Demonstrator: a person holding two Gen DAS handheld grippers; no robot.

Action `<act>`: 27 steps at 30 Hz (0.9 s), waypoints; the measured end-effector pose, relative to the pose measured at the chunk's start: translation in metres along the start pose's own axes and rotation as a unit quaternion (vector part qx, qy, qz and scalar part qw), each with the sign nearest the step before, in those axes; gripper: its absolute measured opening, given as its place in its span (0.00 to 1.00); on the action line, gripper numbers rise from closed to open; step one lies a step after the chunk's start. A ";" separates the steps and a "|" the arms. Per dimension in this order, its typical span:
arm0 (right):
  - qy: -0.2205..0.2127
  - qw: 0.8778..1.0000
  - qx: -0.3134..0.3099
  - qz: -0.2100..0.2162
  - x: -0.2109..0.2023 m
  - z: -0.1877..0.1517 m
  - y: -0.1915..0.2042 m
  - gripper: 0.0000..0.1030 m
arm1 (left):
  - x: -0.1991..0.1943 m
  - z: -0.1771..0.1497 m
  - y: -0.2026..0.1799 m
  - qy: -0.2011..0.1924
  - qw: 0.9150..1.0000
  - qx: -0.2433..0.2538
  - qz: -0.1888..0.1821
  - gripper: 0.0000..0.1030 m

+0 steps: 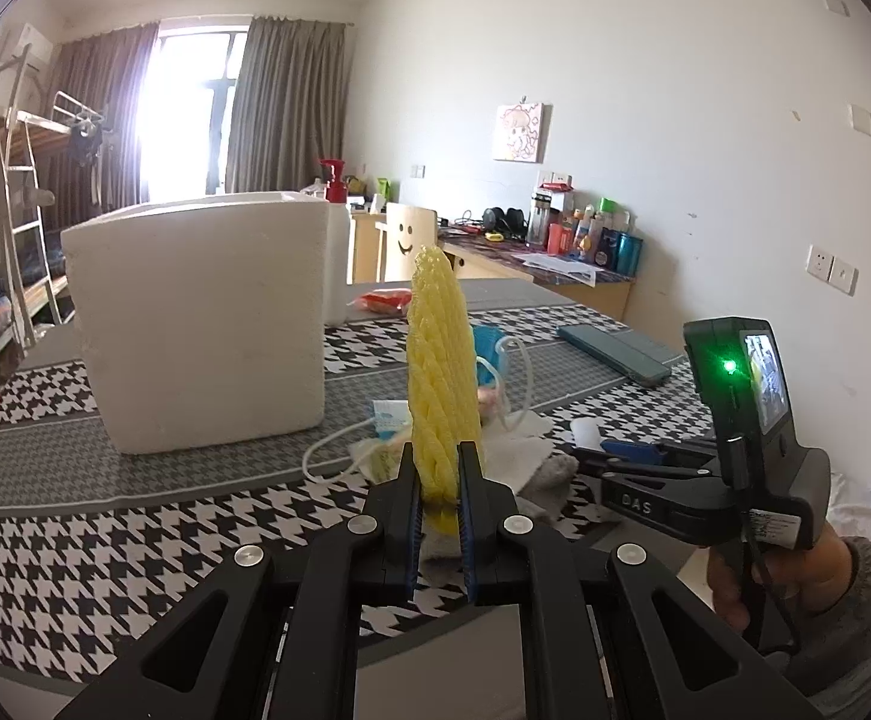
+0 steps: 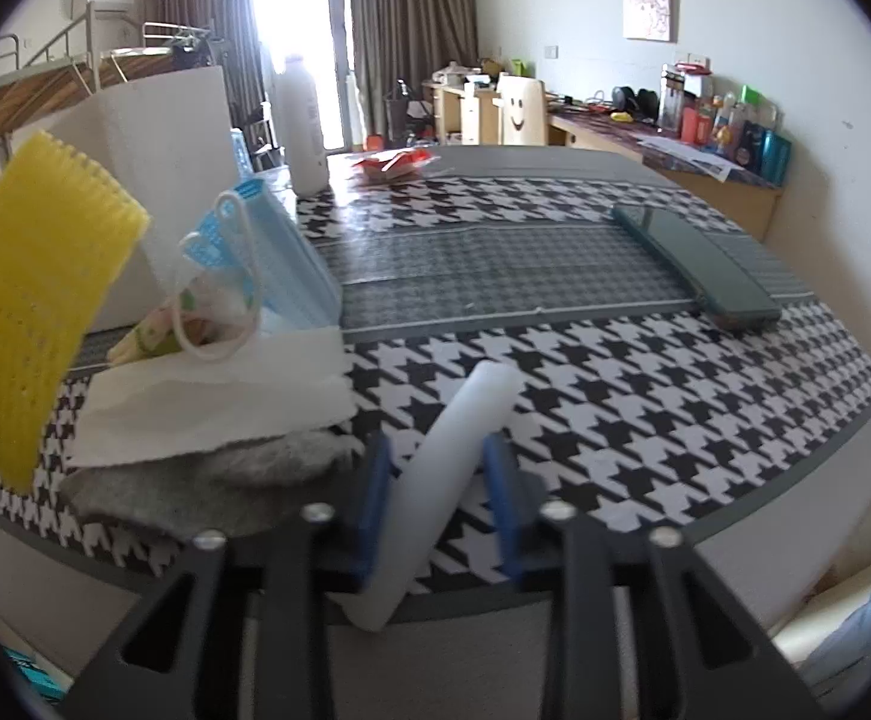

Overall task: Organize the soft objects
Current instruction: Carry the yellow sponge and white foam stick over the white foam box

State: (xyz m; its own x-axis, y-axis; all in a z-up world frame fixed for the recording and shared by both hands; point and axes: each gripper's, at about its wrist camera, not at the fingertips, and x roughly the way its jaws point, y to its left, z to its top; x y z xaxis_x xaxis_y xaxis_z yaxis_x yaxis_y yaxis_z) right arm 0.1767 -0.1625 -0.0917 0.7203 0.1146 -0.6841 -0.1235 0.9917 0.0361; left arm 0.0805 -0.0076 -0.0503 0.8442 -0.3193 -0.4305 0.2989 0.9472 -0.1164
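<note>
My left gripper [image 1: 441, 450] is shut on the lower end of a yellow foam net sleeve [image 1: 438, 360], which stands upright above the houndstooth table [image 1: 135, 540]; the same sleeve [image 2: 33, 312] shows at the far left of the right wrist view. My right gripper [image 2: 435, 444] sits at the table's near edge with a white foam tube [image 2: 465, 438] lying slantwise between its blue pads, touching both. The tube's near end hangs past the table edge. In the left wrist view a hand holds the right gripper [image 1: 591, 456] low at the right.
A pile of soft things lies left of the tube: a blue face mask [image 2: 279, 252], white tissue [image 2: 213, 402] and grey cloth [image 2: 195, 480]. A white foam box [image 1: 195, 324] stands behind it. A dark green case [image 2: 699, 258], white bottle [image 2: 303, 120] and red packet [image 2: 393, 162] lie farther back.
</note>
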 end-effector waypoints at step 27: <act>-0.078 0.996 -0.012 0.043 -0.041 0.039 0.002 0.15 | -0.003 0.033 0.012 -0.021 0.999 0.015 0.022 0.11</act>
State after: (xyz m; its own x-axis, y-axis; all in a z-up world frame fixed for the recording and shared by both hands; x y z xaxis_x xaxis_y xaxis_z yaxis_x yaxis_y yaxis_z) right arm 0.1739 -0.1629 -0.0353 0.8036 0.2084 -0.5575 -0.2044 0.9764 0.0703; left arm 0.0964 0.0034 -0.0209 0.8748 -0.2783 -0.3965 0.2733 0.9593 -0.0704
